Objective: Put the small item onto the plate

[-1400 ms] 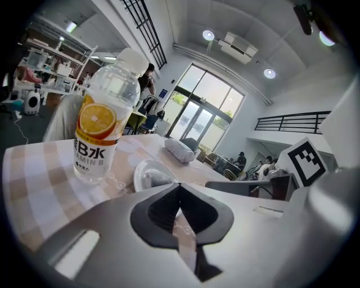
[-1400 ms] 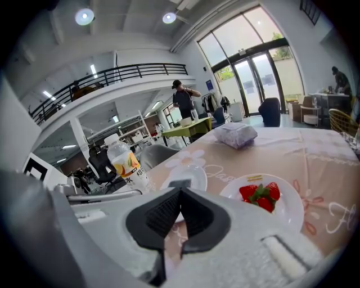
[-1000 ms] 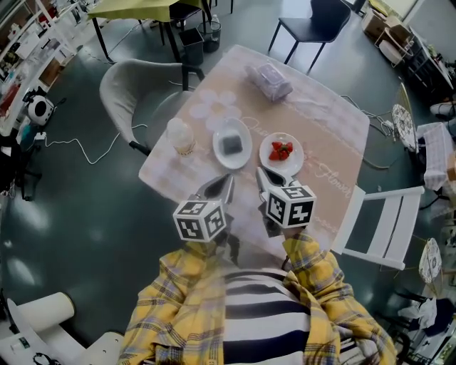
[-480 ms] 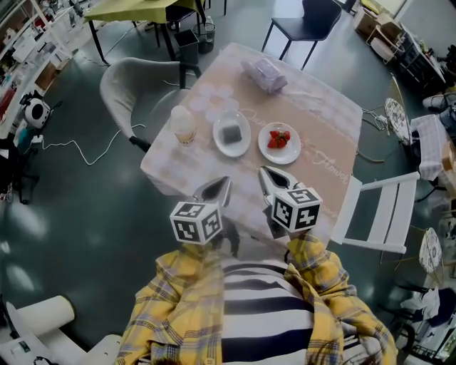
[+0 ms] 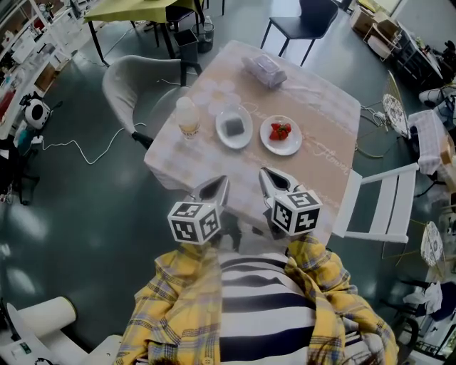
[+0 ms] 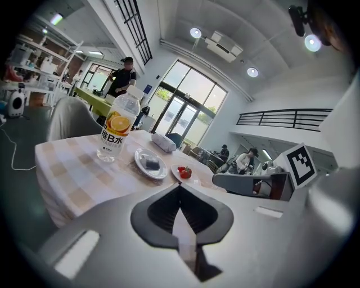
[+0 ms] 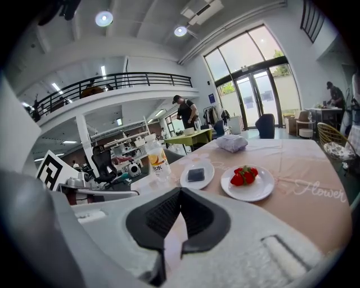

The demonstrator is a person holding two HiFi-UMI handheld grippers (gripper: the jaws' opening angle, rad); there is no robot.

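1. Nearest, a person in a yellow plaid shirt (image 5: 313, 285) holds two grippers over the table's (image 5: 324, 153) near edge. The left gripper (image 5: 214, 188) (image 6: 180, 190) has its jaws pressed together, gripping nothing. The right gripper (image 5: 273, 178) (image 7: 179, 193) is the same, closed and empty.
2. Beyond them, well apart from both, the small dark grey item (image 5: 234, 126) (image 7: 196, 174) (image 6: 151, 163) lies flat in the middle of a white plate (image 5: 222, 135). It looks nearly square, so no long axis or heading can be told.
3. Just right of it, a second white plate (image 5: 292, 146) holds strawberries (image 5: 280, 131); their number is hard to make out.
4. Left of the plates a clear bottle (image 5: 187, 117) stands upright. At the far edge lies a wrapped packet (image 5: 265, 71), its contents unreadable.
5. The table wears a pale pink cloth. Around it, on a dark floor, stand a grey chair (image 5: 128, 82), a white folding chair (image 5: 377, 203), and a black chair (image 5: 313, 18) cut off at the top.
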